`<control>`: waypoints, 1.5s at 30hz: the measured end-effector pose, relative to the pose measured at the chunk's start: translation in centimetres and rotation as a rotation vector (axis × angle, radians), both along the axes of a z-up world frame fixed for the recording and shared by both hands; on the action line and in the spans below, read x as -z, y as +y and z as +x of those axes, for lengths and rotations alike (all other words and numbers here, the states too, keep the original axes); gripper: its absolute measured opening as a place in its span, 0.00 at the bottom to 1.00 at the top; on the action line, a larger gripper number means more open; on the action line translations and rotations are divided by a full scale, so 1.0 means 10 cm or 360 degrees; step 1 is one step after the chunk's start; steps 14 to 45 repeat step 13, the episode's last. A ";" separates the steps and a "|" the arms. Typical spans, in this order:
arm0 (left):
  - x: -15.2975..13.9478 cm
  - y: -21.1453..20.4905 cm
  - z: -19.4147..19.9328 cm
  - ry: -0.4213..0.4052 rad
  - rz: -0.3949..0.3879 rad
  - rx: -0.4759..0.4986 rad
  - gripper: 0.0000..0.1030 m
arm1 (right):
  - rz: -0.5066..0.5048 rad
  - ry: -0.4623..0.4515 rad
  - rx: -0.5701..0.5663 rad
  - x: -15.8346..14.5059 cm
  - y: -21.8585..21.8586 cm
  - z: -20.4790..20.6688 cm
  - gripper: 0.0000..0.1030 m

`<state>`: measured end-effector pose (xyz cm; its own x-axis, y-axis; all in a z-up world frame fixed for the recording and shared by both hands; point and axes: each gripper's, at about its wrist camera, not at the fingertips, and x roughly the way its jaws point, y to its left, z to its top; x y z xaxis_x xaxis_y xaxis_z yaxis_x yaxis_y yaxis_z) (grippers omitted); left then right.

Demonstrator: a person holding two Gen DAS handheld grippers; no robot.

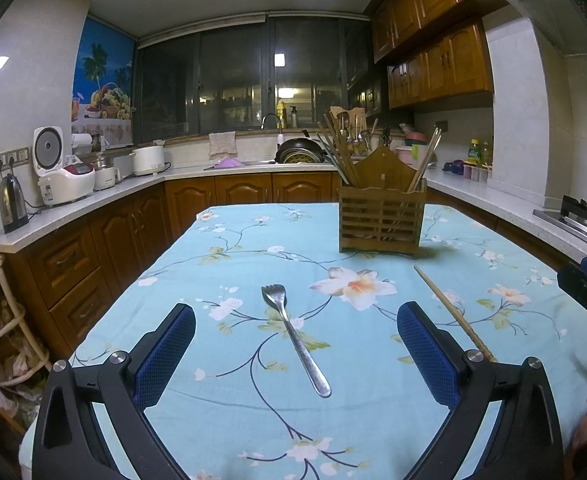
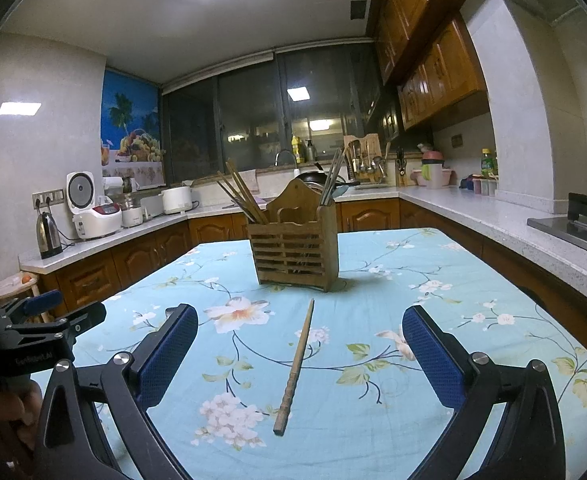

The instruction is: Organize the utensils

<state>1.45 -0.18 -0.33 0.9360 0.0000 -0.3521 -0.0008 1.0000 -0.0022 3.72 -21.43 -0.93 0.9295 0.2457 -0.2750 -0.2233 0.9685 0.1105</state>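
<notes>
While both grippers gape empty: one fork (image 1: 295, 340), one chopstick (image 2: 295, 368), one holder (image 2: 295, 256).

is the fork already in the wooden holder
No, the fork lies flat on the tablecloth between the open left gripper fingers, short of the wooden holder.

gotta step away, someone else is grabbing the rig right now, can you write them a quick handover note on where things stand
Left gripper: open, empty, above the table with the metal fork lying between its fingers.
Right gripper: open, empty, lined up over the single wooden chopstick.
Wooden utensil holder: upright at the far middle of the floral tablecloth, chopsticks already standing in its two ends.
Done: those chopsticks are in the holder.
Left: pick up the fork and the loose chopstick, both flat on the cloth and untouched, and put them in the holder.
</notes>
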 end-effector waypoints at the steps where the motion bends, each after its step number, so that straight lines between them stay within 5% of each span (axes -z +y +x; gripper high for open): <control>1: 0.00 0.00 0.00 0.0000 -0.0001 0.0000 0.98 | -0.0001 -0.0001 0.0000 0.00 0.00 0.00 1.00; 45: -0.06 -0.11 0.02 0.0010 -0.0019 0.0039 0.99 | 0.0019 0.0046 -0.0004 -0.02 0.00 0.05 1.00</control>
